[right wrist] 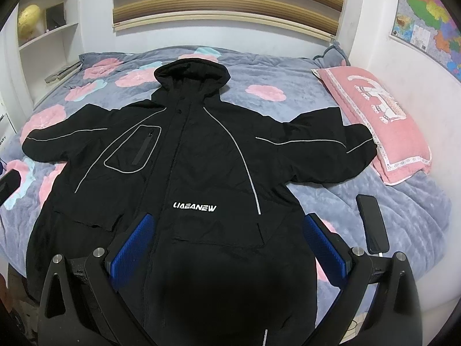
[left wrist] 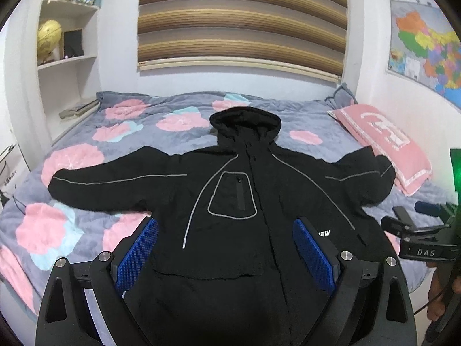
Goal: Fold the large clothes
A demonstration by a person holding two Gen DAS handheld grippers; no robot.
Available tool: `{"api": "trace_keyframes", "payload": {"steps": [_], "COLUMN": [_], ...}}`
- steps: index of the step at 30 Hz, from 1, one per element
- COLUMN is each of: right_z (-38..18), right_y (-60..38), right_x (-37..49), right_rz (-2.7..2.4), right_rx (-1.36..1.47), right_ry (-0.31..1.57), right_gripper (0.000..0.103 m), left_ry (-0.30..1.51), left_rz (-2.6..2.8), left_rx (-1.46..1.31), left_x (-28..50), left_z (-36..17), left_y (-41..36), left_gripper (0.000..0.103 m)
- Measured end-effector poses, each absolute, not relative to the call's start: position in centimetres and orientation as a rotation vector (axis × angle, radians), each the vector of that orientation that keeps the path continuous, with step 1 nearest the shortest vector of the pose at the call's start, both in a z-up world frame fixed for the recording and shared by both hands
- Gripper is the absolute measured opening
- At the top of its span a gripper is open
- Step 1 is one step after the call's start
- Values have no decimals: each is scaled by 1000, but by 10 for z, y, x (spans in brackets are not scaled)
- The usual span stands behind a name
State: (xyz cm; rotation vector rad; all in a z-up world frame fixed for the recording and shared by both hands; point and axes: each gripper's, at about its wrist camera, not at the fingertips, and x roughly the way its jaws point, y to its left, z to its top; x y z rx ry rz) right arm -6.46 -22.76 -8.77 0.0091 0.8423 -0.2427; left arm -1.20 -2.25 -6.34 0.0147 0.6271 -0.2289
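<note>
One bed, grey quilt with pink flowers, bearing all items. One jacket, black, hooded, large: laid flat and face up across the middle of the bed, front closed, hood toward the far wall, both sleeves spread out sideways, hem hanging over the near edge. Grey piping runs down the chest and along each sleeve; a piped chest pocket and white lettering mark the front. Judged padded and bulky, so moderately heavy for cloth, soft and limp with no stiffness; the shell looks smooth and likely slippery, so a thin pinch may slide. Best holds, by judgement: a sleeve cuff or shoulder seam, where fabric is doubled, or the hem corners, taking a deep bite of the padding. One pillow, pink, at the right of the bed, touching the right sleeve end. One phone, dark, lying on the quilt just beside the jacket's right hem. Two tongs: left gripper spread wide, holding nothing, hovering above the lower front; right gripper likewise spread and unladen, above the hem. Folding not yet begun.
</note>
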Motion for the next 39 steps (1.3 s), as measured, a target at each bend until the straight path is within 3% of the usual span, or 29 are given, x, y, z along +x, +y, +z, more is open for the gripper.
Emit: {"api": "trace_keyframes", "payload": {"steps": [20, 29, 37, 39], "right_z": [-80, -72, -72, -72], "right_y": [-234, -289, -417, -455], "right_x": [-73, -83, -83, -75], "right_rz": [-232, -295, -345, -378], "right_rx": [63, 151, 271, 283], "right_ry": [805, 712, 560, 550], "right_gripper": [103, 103, 103, 97], "left_ry": [617, 589, 664, 687], "left_rz": [-202, -364, -478, -508], "left_rx": [-14, 74, 158, 155], "left_x": [-9, 10, 68, 83], "left_z": [-56, -33, -61, -71], "left_y": [-25, -111, -225, -250], "left_gripper": [95, 95, 95, 95]}}
